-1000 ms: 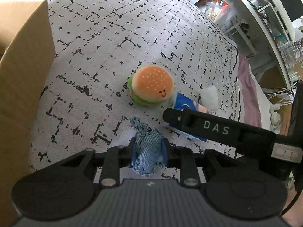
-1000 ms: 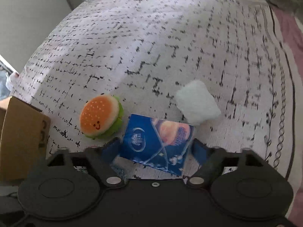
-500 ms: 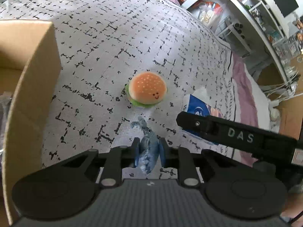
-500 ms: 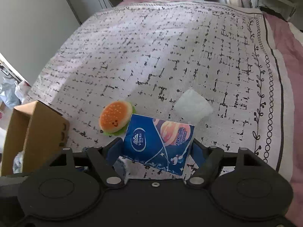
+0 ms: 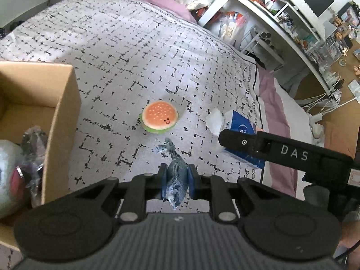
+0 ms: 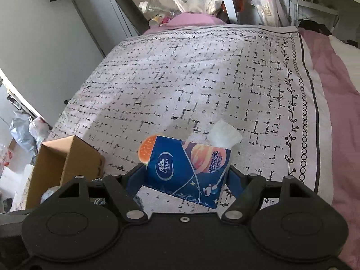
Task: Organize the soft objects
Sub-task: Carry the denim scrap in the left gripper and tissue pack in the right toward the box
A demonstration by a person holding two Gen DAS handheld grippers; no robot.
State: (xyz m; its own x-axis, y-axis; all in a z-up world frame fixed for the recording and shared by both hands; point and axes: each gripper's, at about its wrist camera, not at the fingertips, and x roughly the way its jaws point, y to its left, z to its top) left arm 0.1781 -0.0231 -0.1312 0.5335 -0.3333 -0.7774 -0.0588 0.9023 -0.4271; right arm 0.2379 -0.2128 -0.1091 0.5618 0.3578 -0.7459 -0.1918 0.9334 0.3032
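left wrist view: the left gripper [image 5: 176,176] is clamped on a small denim fabric piece [image 5: 175,175], its frayed end sticking forward past the fingertips, held up off the patterned bedspread [image 5: 126,51]. ahead of it a burger plush [image 5: 160,120] sits on the bedspread with its smiling face toward the camera. an open cardboard box [image 5: 65,117] stands at the left, with a crinkly plastic-wrapped item [image 5: 33,144] and something pale inside; i can't tell what they are. to the right, the black finger of the other tool [image 5: 283,150] crosses the view, marked "das", with the blue tissue pack [image 5: 240,126] behind it and a white tissue [image 5: 215,120] just beside the pack.

right wrist view: the right gripper [image 6: 186,176] is gripping the blue tissue pack [image 6: 187,172] across its width, one finger on each side, and the pack is lifted above the bedspread [image 6: 180,78]. the burger plush [image 6: 146,149] peeks out from behind the pack's left edge. the white tissue [image 6: 223,135] lies on the bedspread just past the pack's upper right corner. the cardboard box [image 6: 67,159] is at the lower left, near the bed's edge. a pink sheet [image 6: 333,103] shows along the right side of the bed.
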